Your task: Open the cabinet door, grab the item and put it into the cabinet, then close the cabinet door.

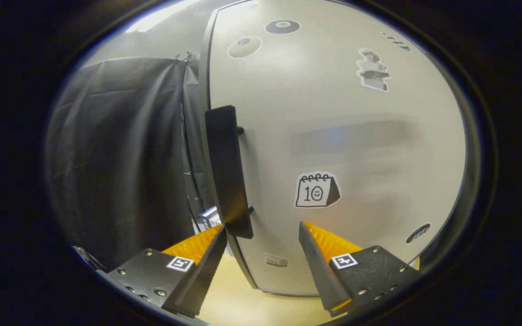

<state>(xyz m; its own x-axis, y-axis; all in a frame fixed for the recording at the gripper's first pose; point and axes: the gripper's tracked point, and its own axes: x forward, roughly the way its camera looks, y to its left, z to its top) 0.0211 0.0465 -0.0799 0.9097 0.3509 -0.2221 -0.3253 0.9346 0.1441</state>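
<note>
The cabinet door is a pale flat panel with several stickers, close in front of me. Its black vertical bar handle stands near the door's left edge. My gripper is open, and the handle's lower end sits just inside the left fingertip, touching or nearly so. The right fingertip is apart from the handle, in front of the door's face. A small white and blue box peeks out left of the handle, beyond the left finger and mostly hidden. Whether the door is fully closed I cannot tell.
A light wooden tabletop runs under the fingers up to the cabinet's base. Black cloth hangs to the left of the cabinet. A calendar sticker sits on the door just above the right finger.
</note>
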